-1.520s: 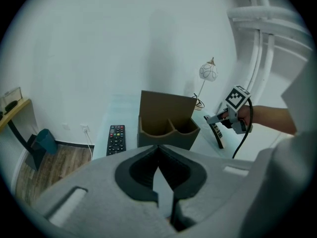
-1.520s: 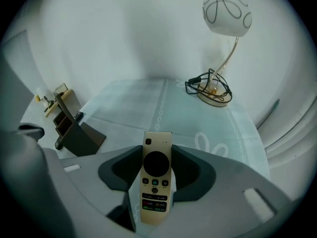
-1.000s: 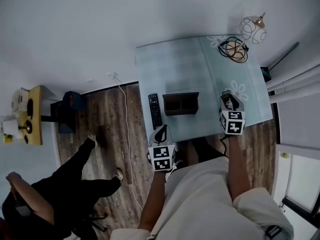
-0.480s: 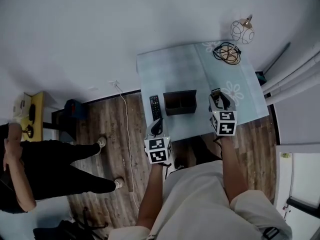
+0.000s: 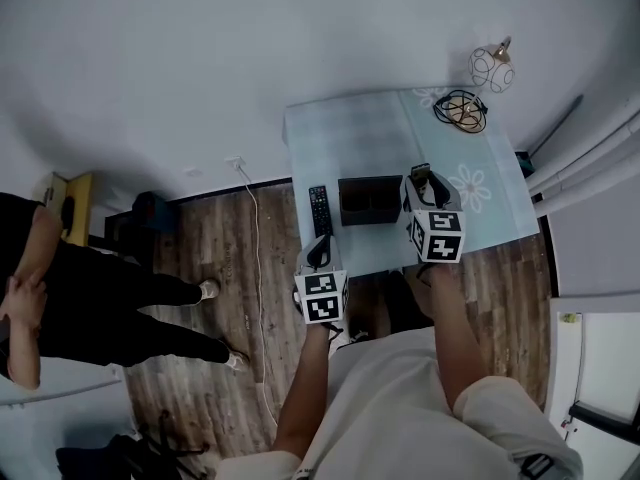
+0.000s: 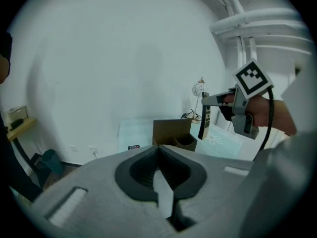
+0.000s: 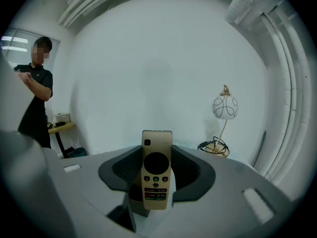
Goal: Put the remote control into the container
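Your right gripper [image 7: 157, 182] has its jaws clenched on the lower end of the beige remote control [image 7: 157, 170]. The remote control stands up out of the jaws with its button face toward that gripper's camera, a round dark pad near the top and small coloured buttons below it. From the head view your right gripper is raised above the counter [image 5: 340, 138], and the container [image 5: 370, 200] sits just to the left of those jaws, at their level in the picture. The container is a dark brown box, open at the top and split by dividers into compartments. Its inside reads as shadow, so you cannot tell what lies in them. In the left gripper view the remote control hangs beside the container's right end, clear of it and not yet inside. Your left gripper [image 6: 161, 180] has its jaws closed together with nothing between them. It hangs off the counter's near edge, with the container ahead of its jaws and slightly to the right. A black remote [image 5: 320, 210] lies flat on the counter just ahead of the left jaws, beside the container's left end. Well beyond both jaws, at the counter's far right corner, are a coil of cable [image 5: 462, 108] and a round white lamp [image 5: 492, 66].
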`<state>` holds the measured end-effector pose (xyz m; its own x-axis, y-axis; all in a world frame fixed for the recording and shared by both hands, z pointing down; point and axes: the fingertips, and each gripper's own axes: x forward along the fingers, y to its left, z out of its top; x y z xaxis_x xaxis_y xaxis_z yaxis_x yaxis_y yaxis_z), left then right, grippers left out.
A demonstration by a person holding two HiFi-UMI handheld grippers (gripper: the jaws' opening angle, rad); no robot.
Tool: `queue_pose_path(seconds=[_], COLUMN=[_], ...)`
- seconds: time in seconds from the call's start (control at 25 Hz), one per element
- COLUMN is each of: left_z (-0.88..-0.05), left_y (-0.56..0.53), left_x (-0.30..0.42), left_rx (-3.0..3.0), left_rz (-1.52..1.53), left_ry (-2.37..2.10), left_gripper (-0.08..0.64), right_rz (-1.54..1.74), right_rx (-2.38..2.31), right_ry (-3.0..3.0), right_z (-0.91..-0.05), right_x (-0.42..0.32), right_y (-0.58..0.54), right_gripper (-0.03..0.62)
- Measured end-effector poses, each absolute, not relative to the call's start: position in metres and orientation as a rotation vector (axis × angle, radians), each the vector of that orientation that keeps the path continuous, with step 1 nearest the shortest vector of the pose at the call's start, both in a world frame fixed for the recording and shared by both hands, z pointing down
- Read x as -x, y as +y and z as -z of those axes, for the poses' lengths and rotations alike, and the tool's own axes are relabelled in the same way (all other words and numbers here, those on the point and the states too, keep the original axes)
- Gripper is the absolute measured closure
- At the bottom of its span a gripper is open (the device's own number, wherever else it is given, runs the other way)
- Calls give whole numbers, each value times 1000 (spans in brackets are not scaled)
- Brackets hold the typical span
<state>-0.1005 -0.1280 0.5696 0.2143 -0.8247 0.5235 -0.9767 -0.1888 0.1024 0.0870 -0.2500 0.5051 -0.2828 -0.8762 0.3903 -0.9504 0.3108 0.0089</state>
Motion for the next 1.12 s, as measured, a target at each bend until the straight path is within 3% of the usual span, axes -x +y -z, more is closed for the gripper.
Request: queue_pose_path(seconds=[0.48, 1.12], left_z=[-555, -562], left_y=[-134, -141], left_x=[112, 141], left_rx=[-2108, -2064], left_rz=[-488, -490], left_ry=[-1679, -1711], left_gripper=[556, 556], right_rz=[-313, -357], right_rx=[-1780, -1809], right_ry=[-2328, -2253], right_z=[-482, -540], right_x=[-59, -38], right_y=[-265, -263], right_gripper=[410, 410])
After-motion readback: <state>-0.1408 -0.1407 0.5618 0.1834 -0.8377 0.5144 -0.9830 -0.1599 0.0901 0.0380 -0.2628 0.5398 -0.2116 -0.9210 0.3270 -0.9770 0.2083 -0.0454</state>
